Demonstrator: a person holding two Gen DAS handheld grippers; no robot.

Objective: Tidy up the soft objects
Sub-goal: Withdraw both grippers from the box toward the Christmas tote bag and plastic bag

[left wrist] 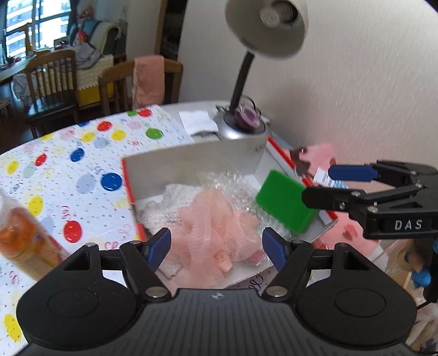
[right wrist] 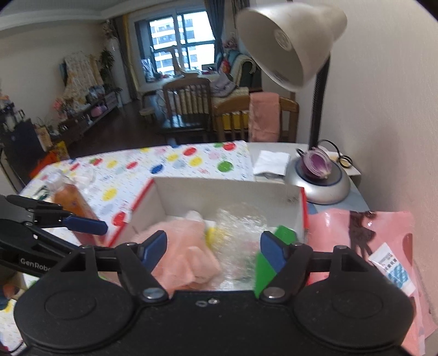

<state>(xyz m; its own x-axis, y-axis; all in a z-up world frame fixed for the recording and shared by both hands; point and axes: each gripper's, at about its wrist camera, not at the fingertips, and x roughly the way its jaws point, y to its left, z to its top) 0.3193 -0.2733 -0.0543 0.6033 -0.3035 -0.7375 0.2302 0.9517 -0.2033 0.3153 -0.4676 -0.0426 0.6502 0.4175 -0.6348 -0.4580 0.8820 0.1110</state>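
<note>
A white box with red edges (left wrist: 175,161) (right wrist: 219,191) stands on the table. In it lie a pink mesh pouf (left wrist: 213,219) (right wrist: 180,246), a white knitted cloth (left wrist: 169,202), bubble wrap (left wrist: 219,180) (right wrist: 241,221) and something yellow (right wrist: 215,235). A green sponge (left wrist: 282,205) (right wrist: 264,269) leans tilted at the box's right wall. My left gripper (left wrist: 216,243) (right wrist: 82,232) is open above the pouf, holding nothing. My right gripper (right wrist: 213,243) (left wrist: 320,184) is open too; the sponge sits by its right finger with no pad pressing on it.
A desk lamp's base (left wrist: 241,128) (right wrist: 323,186) with a purple onion (right wrist: 317,161) stands behind the box, its head (left wrist: 265,24) overhanging. An orange bottle (left wrist: 19,232) lies left. A pink bag (right wrist: 356,232) lies right by the wall. Wooden chairs (right wrist: 189,104) are beyond the table.
</note>
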